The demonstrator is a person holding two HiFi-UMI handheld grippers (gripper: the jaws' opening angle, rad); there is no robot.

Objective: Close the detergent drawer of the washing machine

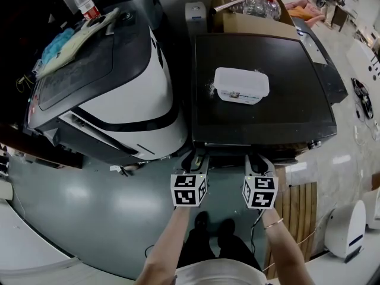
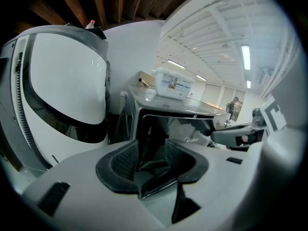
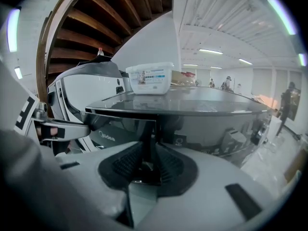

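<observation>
We find the glossy dark detergent drawer (image 2: pixel 192 138) just under the front lip of the black flat-topped washing machine (image 1: pixel 255 120), between our two tools. The left hand-held gripper (image 2: pixel 153 160) has its jaws apart at the drawer's left corner. The right hand-held gripper (image 3: pixel 149 165) has its jaws apart about the drawer's right edge. A white-and-black appliance (image 1: pixel 119 94) crowds the machine's left side, and grey floor (image 1: pixel 89 200) lies open around our feet.

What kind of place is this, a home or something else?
Probably a large workroom or test hall, not a home: a dark washing machine and a white machine stand side by side, long strip lights run overhead, and a cardboard box sits behind them.
</observation>
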